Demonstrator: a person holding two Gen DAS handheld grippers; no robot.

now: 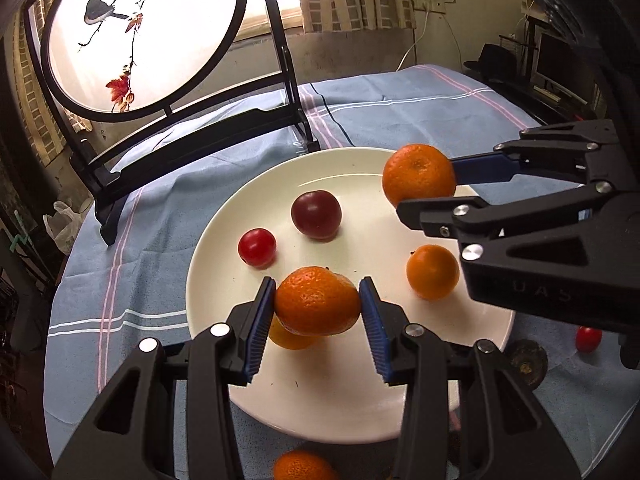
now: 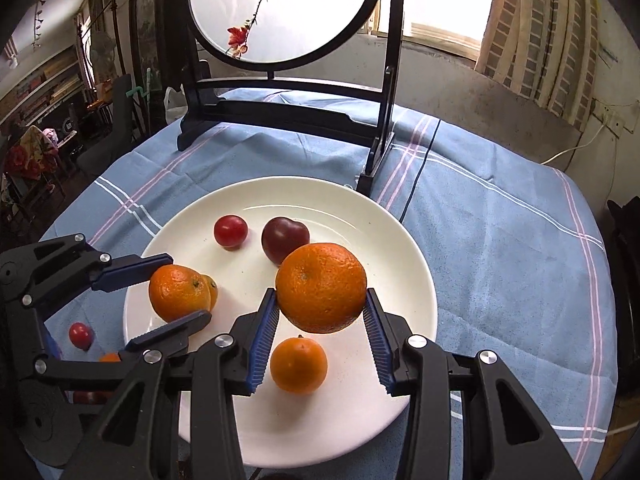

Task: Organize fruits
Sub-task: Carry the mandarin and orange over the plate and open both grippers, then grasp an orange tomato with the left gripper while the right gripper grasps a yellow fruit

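Observation:
A white plate (image 1: pixel 328 400) (image 2: pixel 400 248) lies on the blue cloth. My left gripper (image 1: pixel 318 292) (image 2: pixel 189 286) is shut on an orange (image 1: pixel 318 302) (image 2: pixel 180 298), held just above the plate's near-left part. Under it a smaller orange (image 1: pixel 290 338) (image 2: pixel 212 290) lies half hidden. My right gripper (image 2: pixel 321 296) (image 1: pixel 426 186) is shut on a bigger orange (image 2: pixel 321 286) (image 1: pixel 418 174) over the plate's right side. On the plate rest a dark plum (image 1: pixel 316 214) (image 2: pixel 285 240), a small red fruit (image 1: pixel 257 247) (image 2: pixel 230 231) and one more orange (image 1: pixel 433 272) (image 2: pixel 299 365).
A framed round bird screen (image 1: pixel 140 32) (image 2: pixel 280 8) on a black stand is behind the plate. On the cloth beside the plate lie a red fruit (image 1: pixel 588 339) (image 2: pixel 81 335), an orange (image 1: pixel 304 466) (image 2: pixel 109 357) and a dark round object (image 1: pixel 526 360).

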